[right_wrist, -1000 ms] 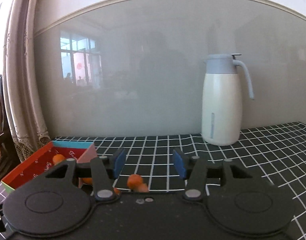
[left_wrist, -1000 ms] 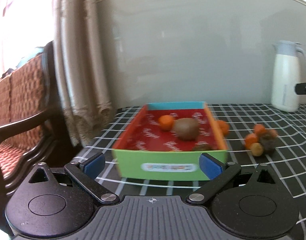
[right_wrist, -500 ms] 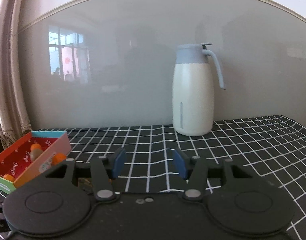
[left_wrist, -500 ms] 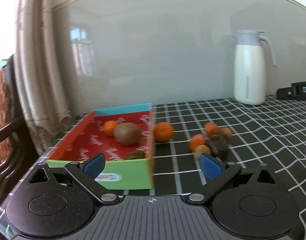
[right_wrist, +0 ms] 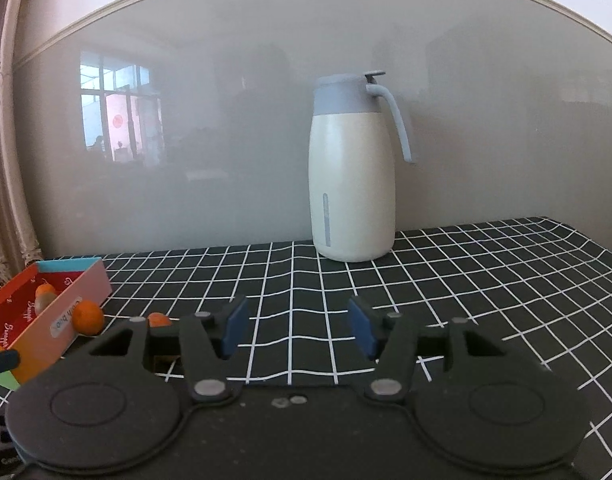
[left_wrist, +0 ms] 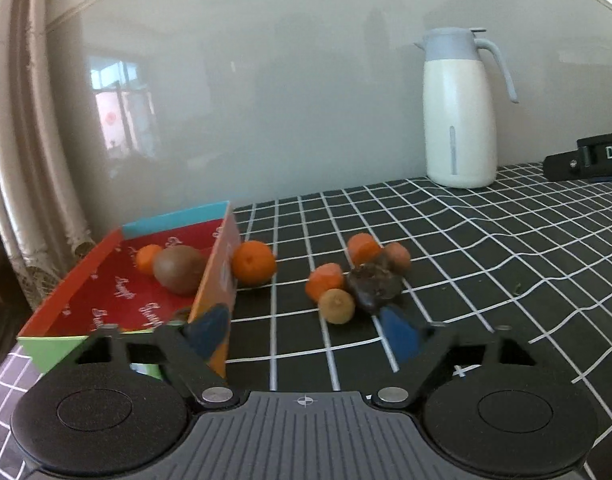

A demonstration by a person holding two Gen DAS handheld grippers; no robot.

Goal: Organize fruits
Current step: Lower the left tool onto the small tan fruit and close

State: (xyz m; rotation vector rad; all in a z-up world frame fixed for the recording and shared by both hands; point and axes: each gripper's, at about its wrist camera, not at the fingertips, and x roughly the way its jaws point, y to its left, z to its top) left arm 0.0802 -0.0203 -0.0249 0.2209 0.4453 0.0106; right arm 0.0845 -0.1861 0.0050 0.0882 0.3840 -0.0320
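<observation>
Counts, rel. to the box (left_wrist: 217,280): 1 box. Inside it: 1 kiwi (left_wrist: 179,269), 1 small orange (left_wrist: 147,258), plus 1 partly hidden fruit at the near wall, kind unclear. Outside, touching its right wall: 1 orange (left_wrist: 253,262). Further right, 1 cluster: 3 orange fruits (left_wrist: 325,281), 1 yellowish fruit (left_wrist: 337,305), 1 dark fruit (left_wrist: 373,287). Far right, by the wall: 1 jug (left_wrist: 459,110).

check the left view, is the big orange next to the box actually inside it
No, the orange sits on the checked tablecloth just outside the box, against its right wall.
</observation>
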